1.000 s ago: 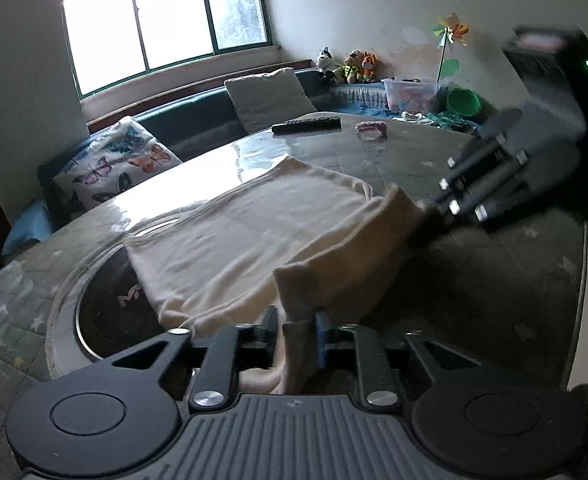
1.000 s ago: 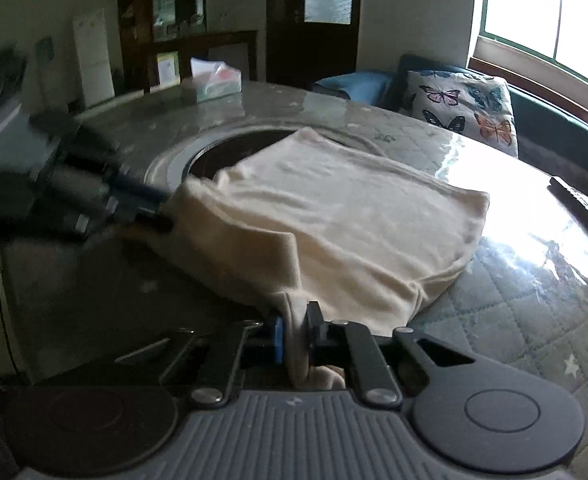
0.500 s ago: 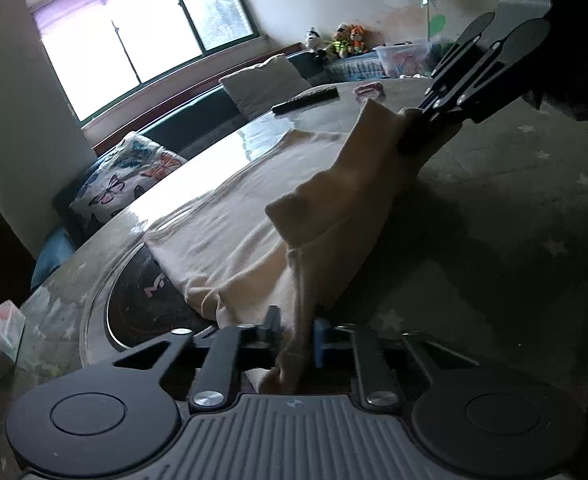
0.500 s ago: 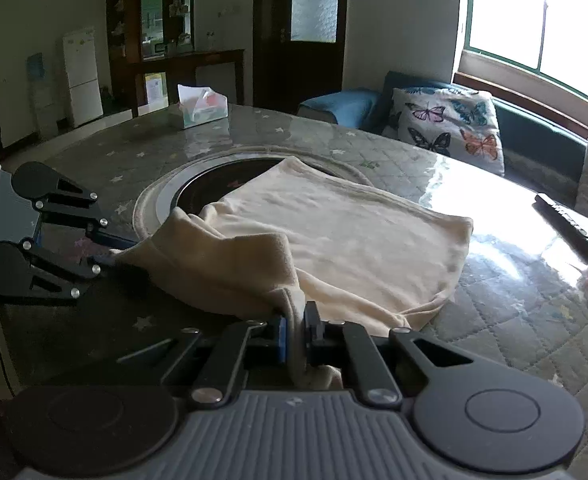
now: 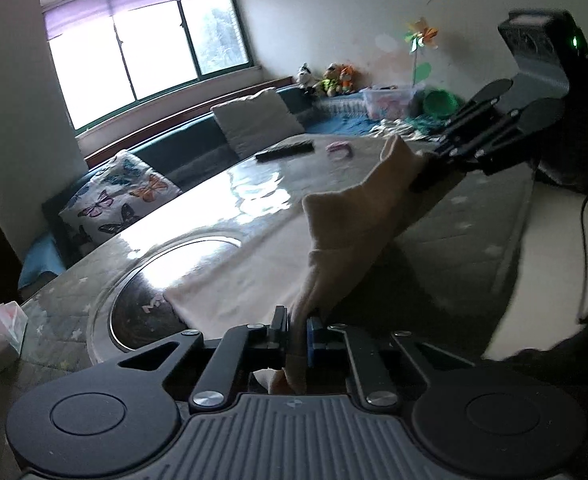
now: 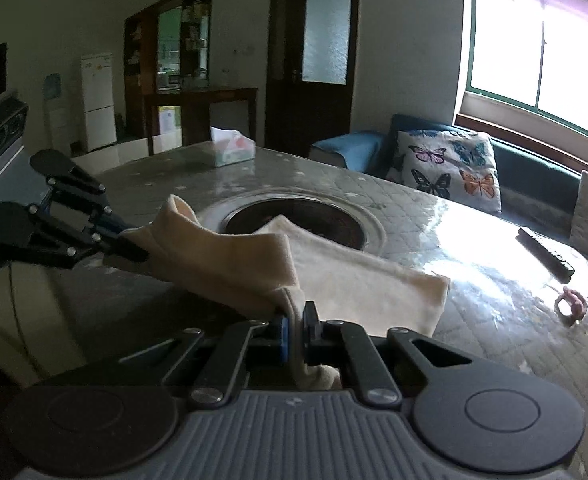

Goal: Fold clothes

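Note:
A cream garment (image 5: 346, 232) lies partly on the round table (image 5: 222, 200), its near edge lifted into the air. My left gripper (image 5: 297, 326) is shut on one corner of that edge. My right gripper (image 6: 294, 320) is shut on the other corner, and shows in the left wrist view (image 5: 422, 180) at upper right. The left gripper shows in the right wrist view (image 6: 134, 250) at left. The garment (image 6: 358, 280) hangs taut between the two grippers, with its far part resting flat beside the table's dark round inset (image 6: 294, 220).
A black remote (image 6: 544, 250) and a small pink item (image 6: 572, 306) lie on the table's far side. A tissue box (image 6: 232, 146) stands at the table's edge. A bench with a butterfly pillow (image 6: 450, 168) and a window run behind the table.
Both grippers have lifted the garment's near edge higher off the table and carried it over the flat part. The cloth between them has pulled tighter.

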### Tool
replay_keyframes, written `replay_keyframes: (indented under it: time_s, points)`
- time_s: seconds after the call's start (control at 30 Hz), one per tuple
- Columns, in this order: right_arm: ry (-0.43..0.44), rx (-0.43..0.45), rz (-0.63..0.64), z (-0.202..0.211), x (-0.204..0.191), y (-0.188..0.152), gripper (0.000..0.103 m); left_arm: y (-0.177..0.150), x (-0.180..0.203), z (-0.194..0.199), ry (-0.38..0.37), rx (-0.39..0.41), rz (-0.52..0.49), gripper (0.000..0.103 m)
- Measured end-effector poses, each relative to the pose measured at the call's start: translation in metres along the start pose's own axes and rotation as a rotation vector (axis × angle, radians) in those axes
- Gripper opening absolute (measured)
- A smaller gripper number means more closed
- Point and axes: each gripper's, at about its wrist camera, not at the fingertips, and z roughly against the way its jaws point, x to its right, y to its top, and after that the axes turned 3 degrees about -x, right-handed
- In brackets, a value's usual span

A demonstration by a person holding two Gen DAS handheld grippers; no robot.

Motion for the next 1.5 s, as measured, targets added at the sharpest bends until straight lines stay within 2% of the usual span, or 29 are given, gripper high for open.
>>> replay_keyframes:
  time_s: [0.13,0.3,0.47,0.67,0.83,0.9,1.03,1.1,1.13,1.3,1.5]
  points:
    - [-0.001,0.0,0.006,0.024,-0.014,-0.003,0.006,0.007,0.005,0.016,-0.006,0.018,0.009,0.01]
    - [-0.021,0.007,0.009,0.015,-0.006,0.008,0.006,0.017,-0.01,-0.008,0.017,0.016,0.031,0.01]
    - [-0.04,-0.016,0.009,-0.017,0.014,0.031,0.006,0.031,-0.043,-0.053,0.03,-0.014,0.064,0.01]
    - [-0.04,-0.097,-0.042,-0.081,0.054,0.05,0.006,0.037,-0.078,-0.119,0.025,-0.099,0.116,0.01]
    - [-0.038,-0.166,-0.114,-0.134,0.08,0.042,0.007,0.03,-0.099,-0.163,0.012,-0.168,0.175,0.014]
    - [-0.043,-0.18,-0.153,-0.148,0.087,0.033,0.014,0.028,-0.102,-0.172,0.025,-0.182,0.185,0.016]
    - [-0.057,-0.182,-0.248,-0.159,0.102,0.017,0.025,0.026,-0.105,-0.179,0.057,-0.186,0.199,0.026]
    - [-0.068,-0.171,-0.288,-0.156,0.108,0.011,0.035,0.026,-0.11,-0.181,0.081,-0.189,0.217,0.043]
    - [-0.072,-0.164,-0.308,-0.154,0.111,0.008,0.037,0.025,-0.113,-0.182,0.096,-0.19,0.228,0.046]
    - [-0.088,-0.13,-0.394,-0.131,0.125,-0.005,0.041,0.025,-0.126,-0.169,0.161,-0.168,0.316,0.054]
    - [-0.098,-0.11,-0.471,-0.094,0.12,-0.029,0.04,0.017,-0.123,-0.131,0.178,-0.127,0.407,0.054]
